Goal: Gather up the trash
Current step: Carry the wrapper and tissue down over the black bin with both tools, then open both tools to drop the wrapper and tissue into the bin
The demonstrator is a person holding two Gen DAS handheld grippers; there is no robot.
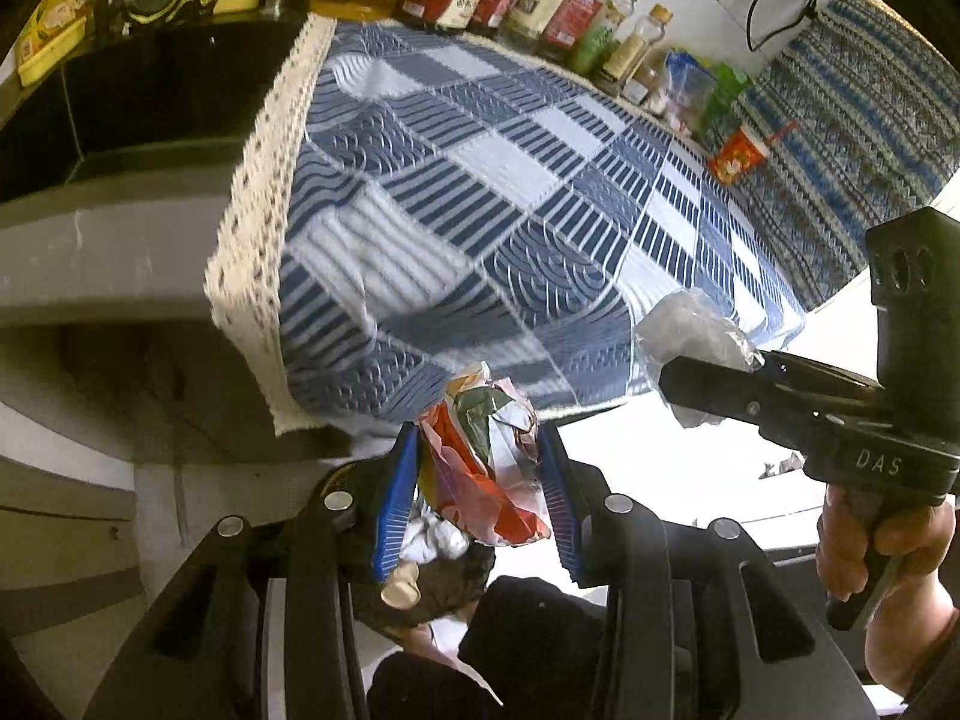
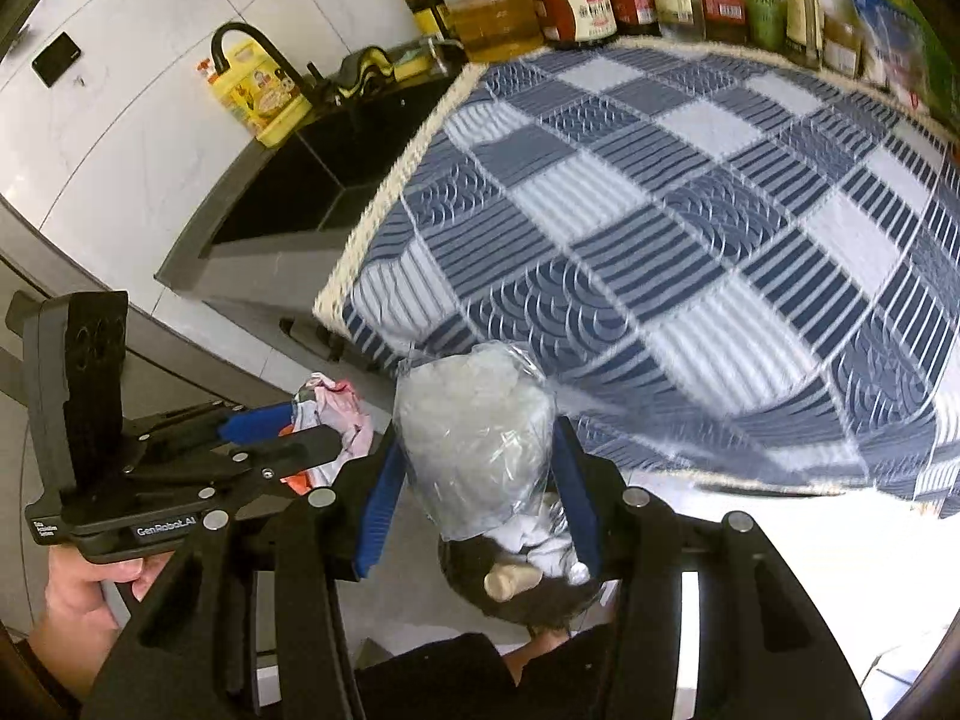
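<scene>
Left wrist view: the left gripper (image 1: 480,468) pinches a crumpled colourful wrapper (image 1: 480,468) at six o'clock, off the checked tablecloth (image 1: 480,180). The right gripper (image 2: 474,462) at three o'clock pinches a clear plastic bag (image 2: 474,432).

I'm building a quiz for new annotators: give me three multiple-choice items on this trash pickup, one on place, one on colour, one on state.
1. Where is the black sink?
A. Left of the checked blue-and-white tablecloth
B. Right of it
C. On it

2. The finger pads are:
A. Red
B. Blue
C. Green

3. The right gripper is:
A. Empty
B. Shut on a clear crumpled plastic bag
C. Shut on a bottle

Key: A, the sink adjoins the cloth's left edge; B, the pads show blue; B, the bag sits pinched between the fingers.
</scene>
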